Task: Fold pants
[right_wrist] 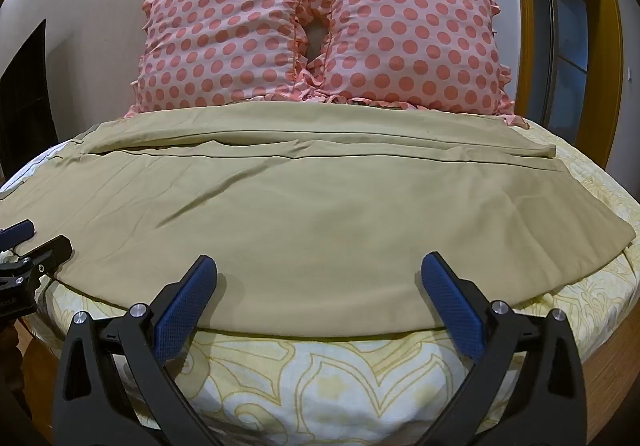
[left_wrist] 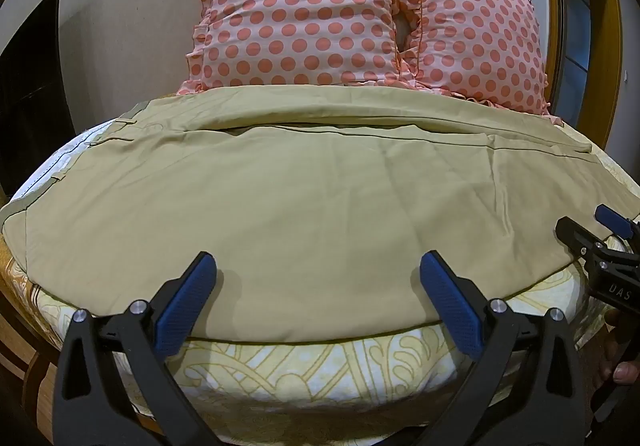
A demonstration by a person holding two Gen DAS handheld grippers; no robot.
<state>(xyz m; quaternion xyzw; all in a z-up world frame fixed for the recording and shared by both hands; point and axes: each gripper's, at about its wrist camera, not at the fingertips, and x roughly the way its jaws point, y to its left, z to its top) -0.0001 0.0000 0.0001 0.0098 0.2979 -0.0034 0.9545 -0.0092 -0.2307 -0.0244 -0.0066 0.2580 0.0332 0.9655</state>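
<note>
Hovering both wide-open, empty tools, left tool (left_wrist: 318,278) and right tool (right_wrist: 319,278), over the flat khaki cotton pants (right_wrist: 280,214); next I pinch the near edge and fold it away.

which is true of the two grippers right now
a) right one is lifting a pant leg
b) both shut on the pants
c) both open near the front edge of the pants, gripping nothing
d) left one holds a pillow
c: the left gripper and right gripper both show spread fingers with only flat khaki pants between them, nothing pinched.
</note>
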